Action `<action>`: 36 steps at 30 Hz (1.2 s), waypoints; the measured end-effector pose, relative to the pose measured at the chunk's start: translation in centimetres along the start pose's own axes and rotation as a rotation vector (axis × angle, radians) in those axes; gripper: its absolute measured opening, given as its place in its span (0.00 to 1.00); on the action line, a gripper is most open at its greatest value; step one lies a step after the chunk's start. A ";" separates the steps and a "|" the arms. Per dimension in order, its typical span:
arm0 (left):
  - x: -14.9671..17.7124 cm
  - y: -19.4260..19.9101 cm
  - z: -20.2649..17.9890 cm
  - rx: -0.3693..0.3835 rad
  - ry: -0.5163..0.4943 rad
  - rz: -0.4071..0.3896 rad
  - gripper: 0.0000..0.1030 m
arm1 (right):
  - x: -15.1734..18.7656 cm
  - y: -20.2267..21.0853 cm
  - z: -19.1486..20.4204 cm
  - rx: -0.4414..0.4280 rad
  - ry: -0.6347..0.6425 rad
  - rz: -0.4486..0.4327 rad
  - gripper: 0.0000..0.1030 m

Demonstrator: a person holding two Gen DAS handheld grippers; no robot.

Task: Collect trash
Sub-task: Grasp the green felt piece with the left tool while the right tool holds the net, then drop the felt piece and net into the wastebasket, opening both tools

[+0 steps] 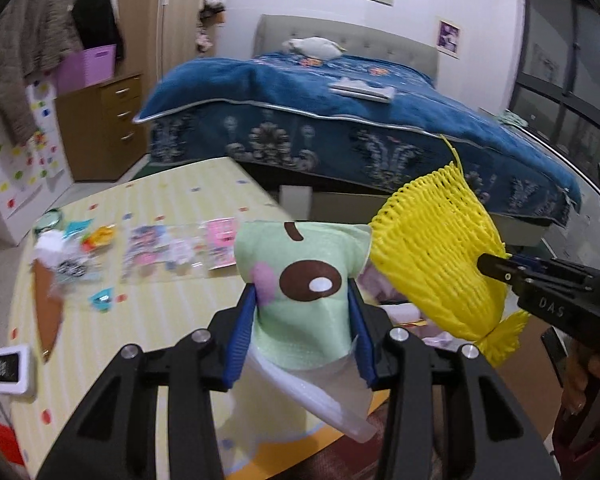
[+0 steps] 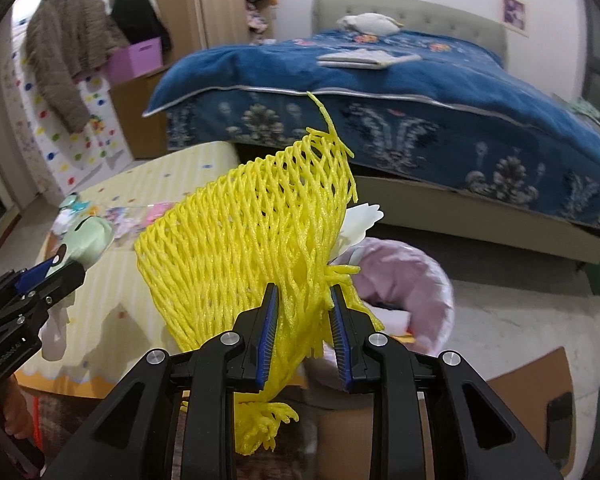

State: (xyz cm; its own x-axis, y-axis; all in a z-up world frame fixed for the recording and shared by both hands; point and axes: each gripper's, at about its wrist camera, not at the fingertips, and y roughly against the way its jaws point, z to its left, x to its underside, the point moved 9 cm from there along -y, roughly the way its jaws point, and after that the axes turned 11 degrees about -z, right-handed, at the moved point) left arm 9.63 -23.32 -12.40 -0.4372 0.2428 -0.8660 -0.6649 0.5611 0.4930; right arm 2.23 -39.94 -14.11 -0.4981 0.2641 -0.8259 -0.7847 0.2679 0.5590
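Observation:
My left gripper is shut on a pale green cloth pouch with a brown-and-white eye and pink cheek, with clear plastic hanging below it. It also shows in the right wrist view. My right gripper is shut on a yellow foam net sleeve, held up above a bin with a pink liner. The net also shows in the left wrist view, right of the pouch. Loose wrappers and packets lie on the yellow striped table.
A bed with a blue quilt stands behind the table. A white device sits at the table's left edge. A wooden drawer unit and hanging coats are at the left. Cardboard lies under the bin.

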 end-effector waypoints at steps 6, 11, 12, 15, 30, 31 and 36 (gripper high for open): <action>-0.8 -2.7 -4.1 0.063 -0.048 0.005 0.41 | 0.9 -0.8 -5.0 0.105 -0.048 0.024 0.27; -1.2 -6.2 -7.1 0.112 -0.067 0.022 0.42 | 1.9 -2.6 -8.2 0.152 -0.090 0.059 0.28; -1.2 -6.8 -7.7 0.124 -0.065 0.028 0.42 | 2.0 -3.1 -8.6 0.155 -0.097 0.067 0.29; -1.2 -9.2 -9.7 0.158 -0.068 0.053 0.43 | 2.5 -4.9 -9.7 0.156 -0.121 0.091 0.29; -0.4 -18.8 -16.1 0.255 -0.094 0.157 0.73 | 2.9 -11.3 -13.6 0.095 -0.212 0.078 0.67; -0.4 -18.9 -16.2 0.257 -0.097 0.156 0.77 | 2.9 -11.2 -13.9 0.102 -0.223 0.073 0.67; -0.4 -18.2 -14.8 0.226 -0.099 0.145 0.80 | 3.7 -9.4 -15.7 0.151 -0.280 0.068 0.67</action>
State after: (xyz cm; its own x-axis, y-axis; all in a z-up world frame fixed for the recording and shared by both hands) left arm 12.99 -45.33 -19.82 -0.4496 0.4030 -0.7972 -0.4429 0.6745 0.5907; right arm 2.03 -56.01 -23.57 -0.4101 0.5248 -0.7459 -0.6792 0.3701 0.6338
